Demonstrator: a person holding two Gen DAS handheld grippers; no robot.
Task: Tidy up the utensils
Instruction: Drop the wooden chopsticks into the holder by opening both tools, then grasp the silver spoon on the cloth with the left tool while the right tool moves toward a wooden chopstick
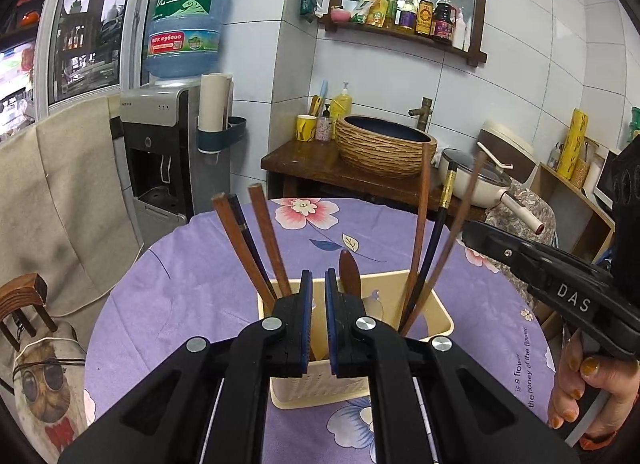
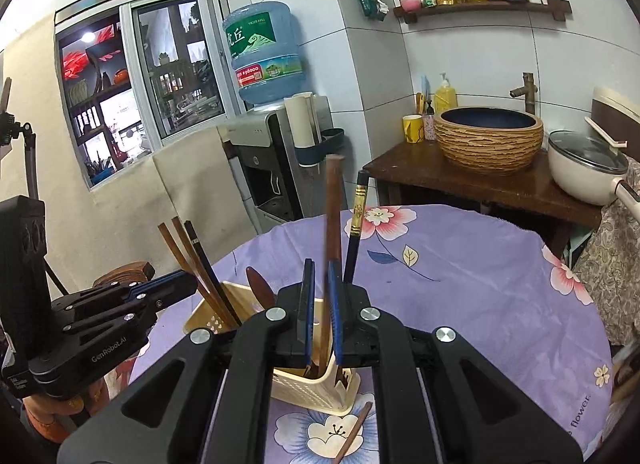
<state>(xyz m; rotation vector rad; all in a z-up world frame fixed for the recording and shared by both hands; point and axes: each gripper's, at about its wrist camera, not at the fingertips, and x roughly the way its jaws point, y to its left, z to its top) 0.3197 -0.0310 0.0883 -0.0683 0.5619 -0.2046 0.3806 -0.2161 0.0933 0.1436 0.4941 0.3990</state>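
Chopsticks being sorted into the holder
One brown chopstick is being dropped between slackened right fingers; left fingers nearly closed, empty; one chopstick on the bench is left

Utensil holder on round table, chopsticks and spoon inside, sink behind

Home kitchen: sauce bottles, basin, water dispenser.
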